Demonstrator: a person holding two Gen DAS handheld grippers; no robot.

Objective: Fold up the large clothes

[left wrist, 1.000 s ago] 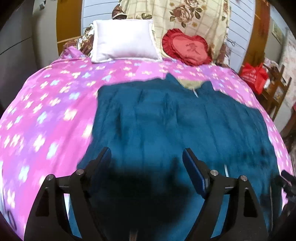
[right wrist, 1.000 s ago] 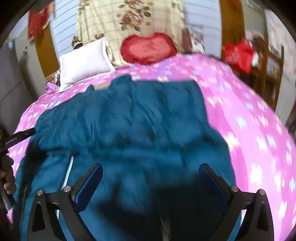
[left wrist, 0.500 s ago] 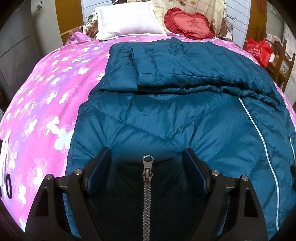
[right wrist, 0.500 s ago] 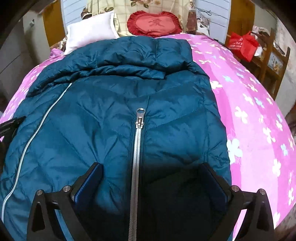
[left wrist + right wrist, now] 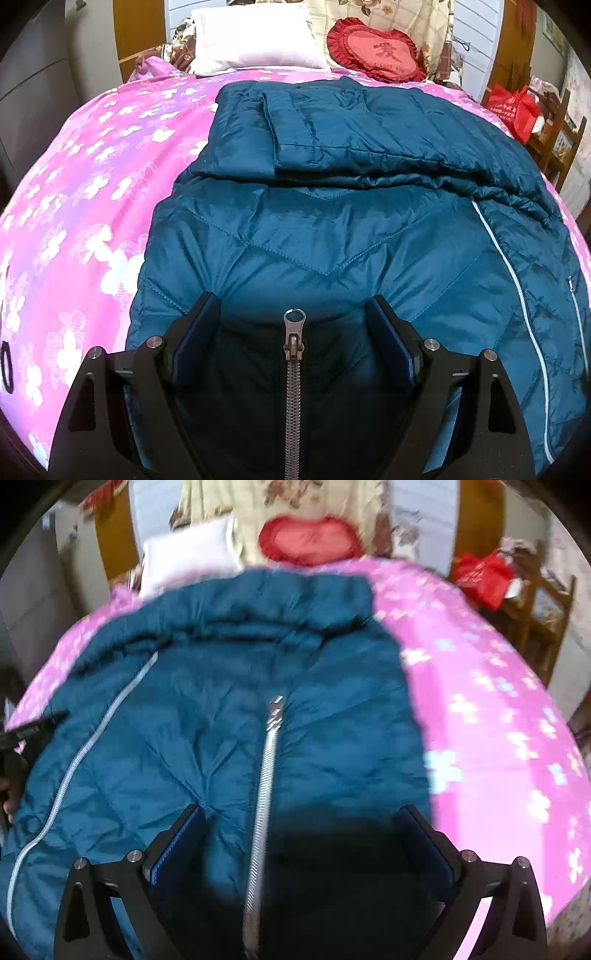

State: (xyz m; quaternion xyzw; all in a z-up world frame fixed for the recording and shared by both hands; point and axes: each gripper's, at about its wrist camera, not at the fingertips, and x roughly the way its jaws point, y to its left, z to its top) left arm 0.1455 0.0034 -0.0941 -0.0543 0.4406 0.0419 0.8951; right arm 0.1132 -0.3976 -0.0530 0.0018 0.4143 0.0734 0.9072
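Left tongs point(image 5: 293, 321): spread wide and opening further, nothing pinched. They hung low over the near hem of the jacket point(image 5: 332, 236), one jaw to each side of a metal zip pull point(image 5: 294, 334). The straddle read as the start of a release or of a lining-up over the zip line, not as a grip.

Right tongs point(image 5: 301, 829): spread, nothing pinched. They hovered over the same jacket nearer the bed's right edge, the jaws either side of a second metal zip point(image 5: 267, 775). That view was blurred, so contact with the cloth could not be told.

Jacket: teal, quilted, large. It lay across the middle of the bed point(image 5: 92, 192), its near hem at the foot edge. Its far part was already turned over on itself in a thick band point(image 5: 332, 129) toward the head edge, which suggested one fold done and the near part left flat for the next. A pale piping line point(image 5: 513, 273) ran along its right side.

Bed: pink flowered cover, bare to the left and right of the jacket.

Head edge: white pillow point(image 5: 255, 37) and red heart cushion point(image 5: 380, 55), well apart from the jacket.

Beyond the right edge: red bag point(image 5: 515, 107) on wooden furniture.
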